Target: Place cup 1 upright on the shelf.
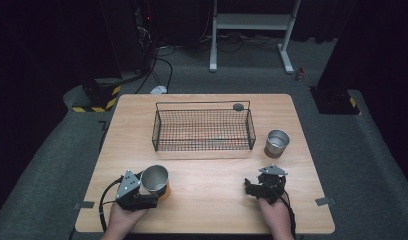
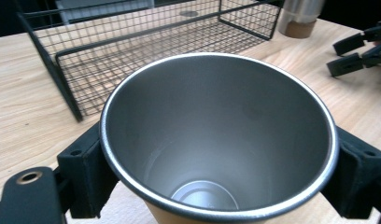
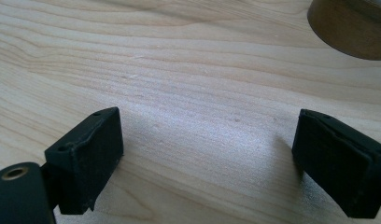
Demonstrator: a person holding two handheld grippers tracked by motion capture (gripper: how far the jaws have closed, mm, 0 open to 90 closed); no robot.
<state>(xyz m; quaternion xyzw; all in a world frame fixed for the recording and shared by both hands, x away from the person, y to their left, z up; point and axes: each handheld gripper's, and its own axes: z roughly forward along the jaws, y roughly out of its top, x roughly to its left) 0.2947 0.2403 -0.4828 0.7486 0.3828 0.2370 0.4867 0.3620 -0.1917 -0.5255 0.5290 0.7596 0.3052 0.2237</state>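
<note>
Left gripper view | steel cup [image 2: 216, 140] clamped between jaws | right gripper [image 1: 255, 187] jaws spread, empty

A steel cup [image 1: 155, 179] stands upright at lower left, open mouth up; a second steel cup [image 1: 277, 143] stands right of centre; a black wire basket [image 1: 203, 129] sits mid-frame.

White stand [image 1: 252, 22] and cables [image 1: 157, 55] beyond the table [image 1: 207, 200].
</note>
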